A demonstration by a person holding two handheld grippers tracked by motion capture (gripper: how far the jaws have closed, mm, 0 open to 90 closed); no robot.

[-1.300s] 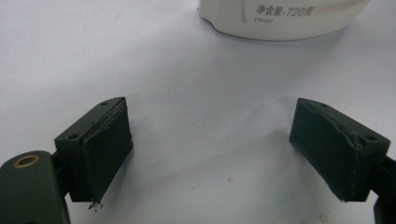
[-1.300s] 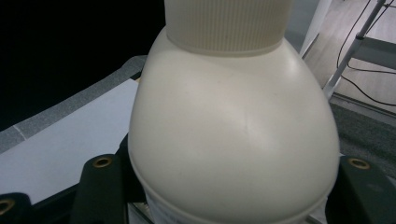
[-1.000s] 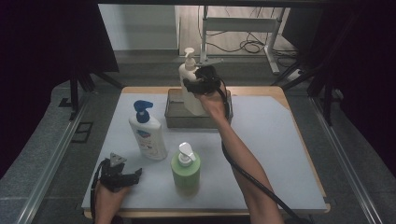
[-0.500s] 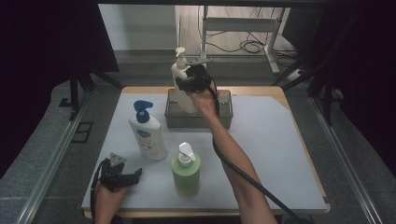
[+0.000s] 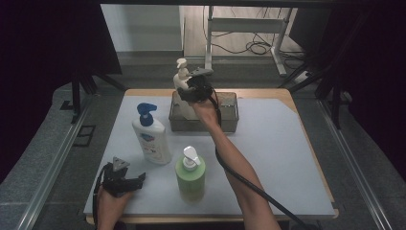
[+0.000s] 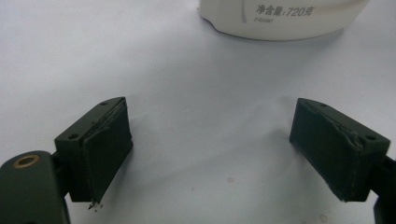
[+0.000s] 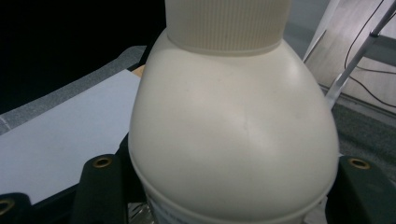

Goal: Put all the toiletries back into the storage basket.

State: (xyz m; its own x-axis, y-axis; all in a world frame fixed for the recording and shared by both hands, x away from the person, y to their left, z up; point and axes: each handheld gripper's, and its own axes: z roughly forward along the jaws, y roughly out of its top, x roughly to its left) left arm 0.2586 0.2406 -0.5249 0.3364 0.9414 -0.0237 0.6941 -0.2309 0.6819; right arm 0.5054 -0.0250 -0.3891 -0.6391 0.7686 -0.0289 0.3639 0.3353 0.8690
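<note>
There, right arm [image 5: 225, 148] outstretched, bottle [image 5: 182, 84] aloft

Smooth, seemingly matt plastic bottle [image 7: 233, 135]

Lab recording booth, black curtains [image 5: 52, 43], metal frame rails [image 5: 48, 163], floor cables [image 5: 249, 47]

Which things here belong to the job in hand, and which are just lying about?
In the job:
- cream bottle, held by the right gripper
- grey bin under it

Lying about:
- blue-pump bottle
- green bottle
- left gripper, fingers open, holding nothing
</note>
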